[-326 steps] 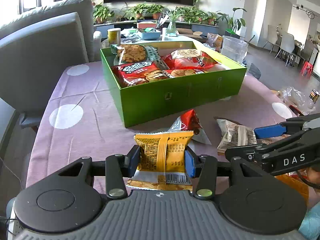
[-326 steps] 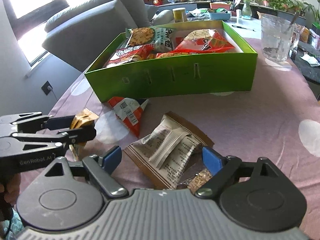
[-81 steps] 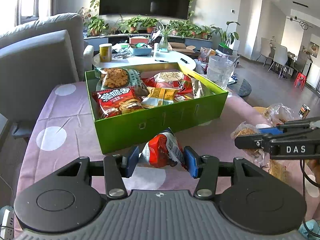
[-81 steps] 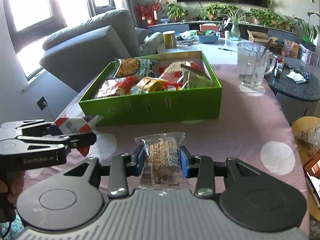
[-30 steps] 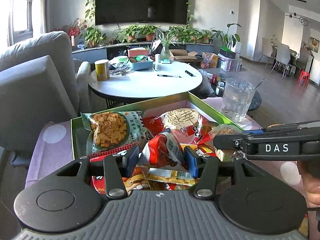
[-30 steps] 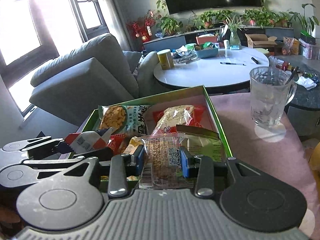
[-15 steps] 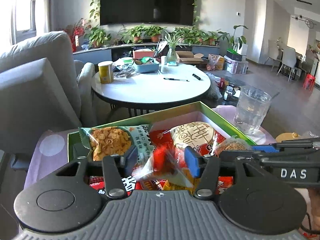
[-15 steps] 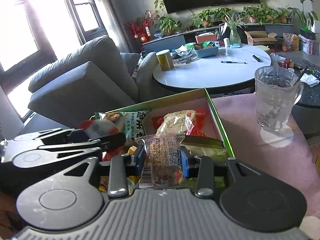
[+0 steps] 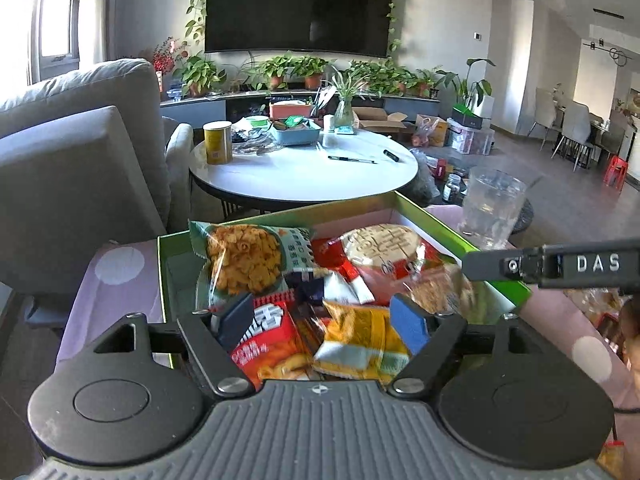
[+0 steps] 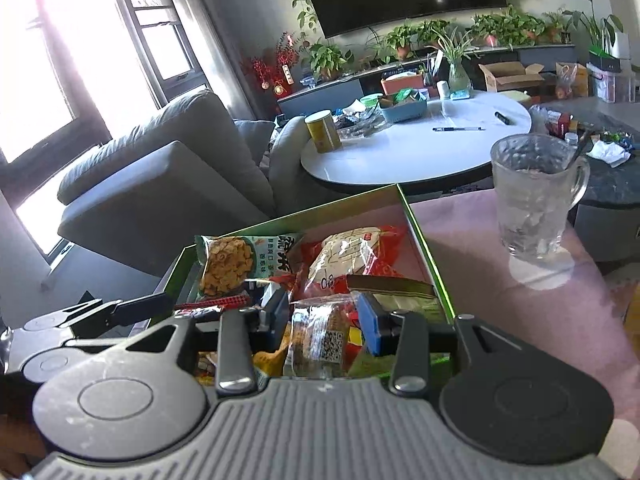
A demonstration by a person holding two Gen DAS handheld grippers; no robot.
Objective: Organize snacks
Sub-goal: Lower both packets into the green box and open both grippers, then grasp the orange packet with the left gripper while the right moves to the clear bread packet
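Below the spread left gripper (image 9: 324, 320), probably loose, lies the red packet (image 9: 340, 284).

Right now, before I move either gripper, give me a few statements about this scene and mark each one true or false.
1. The left gripper is open, with no packet between its fingers. True.
2. The green box is empty. False: several snack packets lie in it.
3. A glass mug stands on the table outside the box, to its right. True.
4. The yellow canister stands inside the green box. False: it stands on the white round table beyond the box.
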